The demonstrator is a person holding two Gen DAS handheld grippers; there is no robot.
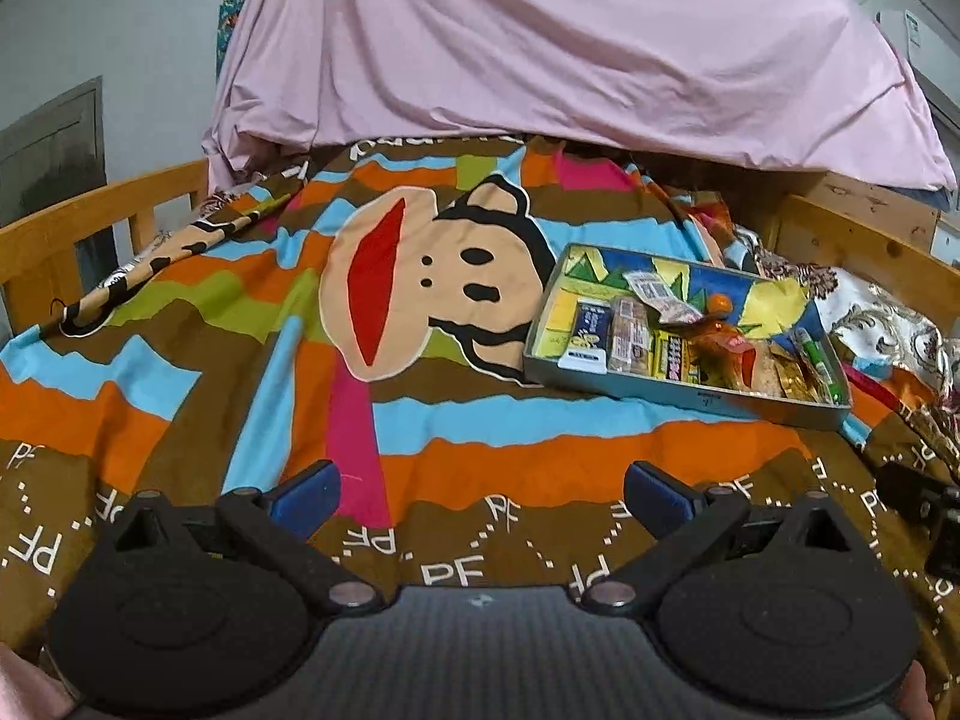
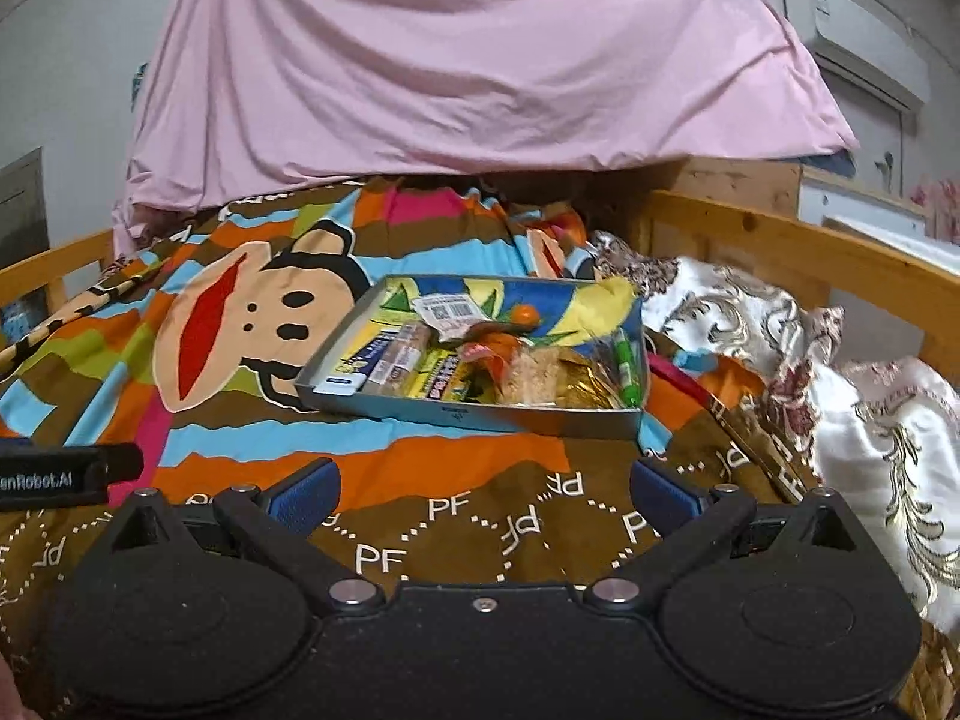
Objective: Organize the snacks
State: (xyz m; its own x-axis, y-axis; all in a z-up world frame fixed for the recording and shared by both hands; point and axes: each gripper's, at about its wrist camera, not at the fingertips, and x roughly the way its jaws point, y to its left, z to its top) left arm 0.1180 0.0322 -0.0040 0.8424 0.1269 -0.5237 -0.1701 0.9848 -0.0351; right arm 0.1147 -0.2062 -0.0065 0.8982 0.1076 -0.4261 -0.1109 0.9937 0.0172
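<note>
Snacks [image 2: 480, 360] lie jumbled in the tray [image 2: 336, 372] on the bed. Both tools, left [image 1: 483, 495] and right [image 2: 486, 495], hang wide apart, empty. Better to approach low, taking one packet at a time.

A shallow grey tray [image 2: 456, 417] with a bright printed floor lies flat at centre frame in the right wrist view, right of centre in the left, its near side packed with wrapped snacks [image 2: 420, 369], a green tube [image 2: 627, 363] rightmost.
</note>
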